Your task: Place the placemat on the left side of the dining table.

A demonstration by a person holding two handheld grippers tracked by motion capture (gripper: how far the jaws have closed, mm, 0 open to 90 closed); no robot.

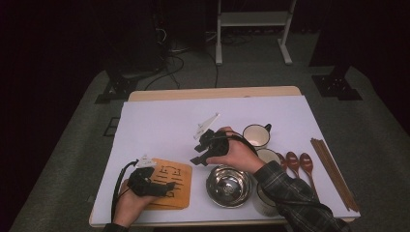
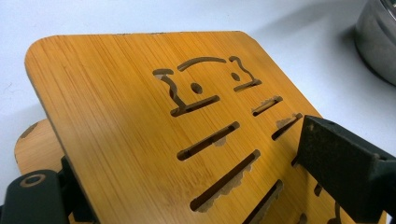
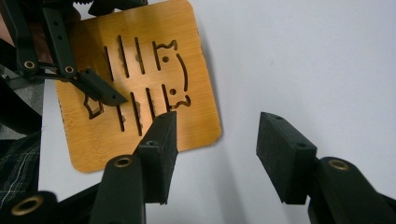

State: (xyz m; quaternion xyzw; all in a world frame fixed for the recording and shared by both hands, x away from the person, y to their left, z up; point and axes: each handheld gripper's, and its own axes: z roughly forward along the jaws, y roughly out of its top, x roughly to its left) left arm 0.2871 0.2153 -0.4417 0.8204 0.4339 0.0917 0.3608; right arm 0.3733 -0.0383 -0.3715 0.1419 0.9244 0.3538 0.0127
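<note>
Gripping the bamboo trivet point(image 1: 169, 186), no writing legible, left gripper point(image 1: 159, 188); right gripper point(image 1: 203, 147) hangs unclenched, empty

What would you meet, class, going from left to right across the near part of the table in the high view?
Left gripper → bamboo trivet → steel bowl → three wooden spoons → chopsticks.

Dim room, grey carpet floor point(image 1: 72, 145), white frame stand point(image 1: 254, 19) beyond the table point(image 1: 212, 93).
</note>
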